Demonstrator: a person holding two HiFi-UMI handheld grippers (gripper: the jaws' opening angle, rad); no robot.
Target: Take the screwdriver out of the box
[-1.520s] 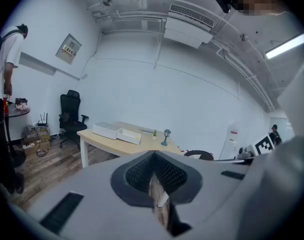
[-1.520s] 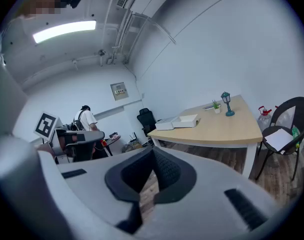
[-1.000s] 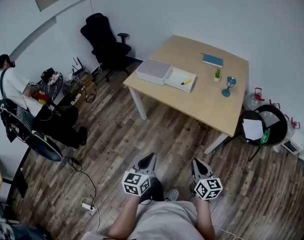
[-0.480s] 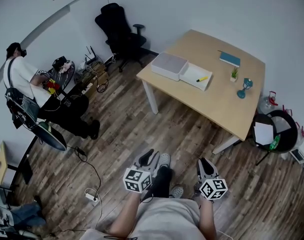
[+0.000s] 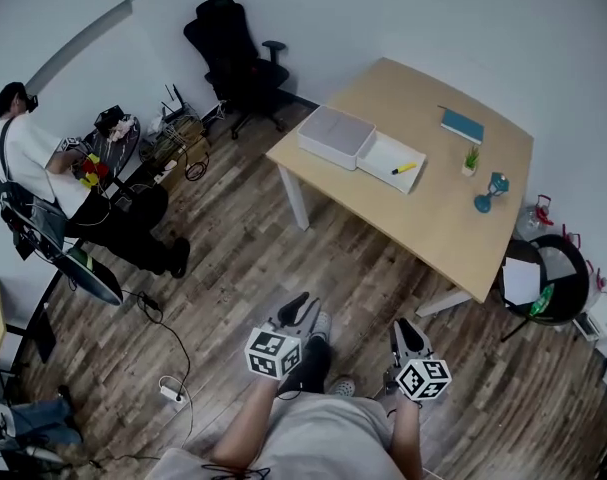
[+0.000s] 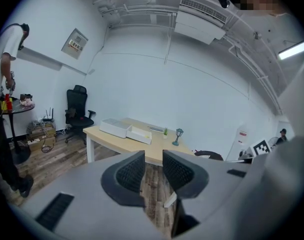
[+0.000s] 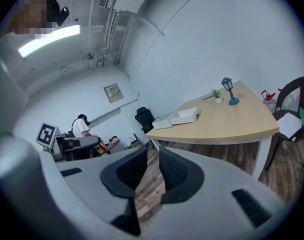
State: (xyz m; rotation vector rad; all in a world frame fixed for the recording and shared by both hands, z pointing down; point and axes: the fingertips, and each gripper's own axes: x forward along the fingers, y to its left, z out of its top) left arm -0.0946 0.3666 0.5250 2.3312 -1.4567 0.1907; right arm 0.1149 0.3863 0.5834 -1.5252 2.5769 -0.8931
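A yellow-handled screwdriver (image 5: pixel 404 168) lies in an open white box (image 5: pixel 381 152) on the wooden table (image 5: pixel 433 223), beside a white lid (image 5: pixel 335 133). I stand on the floor well short of the table. My left gripper (image 5: pixel 301 304) is low in the head view; its jaws are opening, with only floor in the gap. My right gripper (image 5: pixel 403 326) hangs beside it with its jaws apart and nothing in them. The left gripper view shows the left gripper (image 6: pixel 154 156) facing the box (image 6: pixel 141 134). The right gripper (image 7: pixel 153 154) looks towards the box (image 7: pixel 187 116) across the room.
On the table are a blue book (image 5: pixel 463 125), a small plant (image 5: pixel 471 158) and a teal lamp figure (image 5: pixel 495 188). A black office chair (image 5: pixel 233 53) stands at the wall. A person (image 5: pixel 28 168) works at a round table on the left. A dark chair (image 5: pixel 543 278) holds paper; a power strip (image 5: pixel 173 393) lies on the floor.
The left gripper's jaws went from shut to apart. Both grippers shifted a little forward over the floor, and the head view swung, so the table sits differently in frame.
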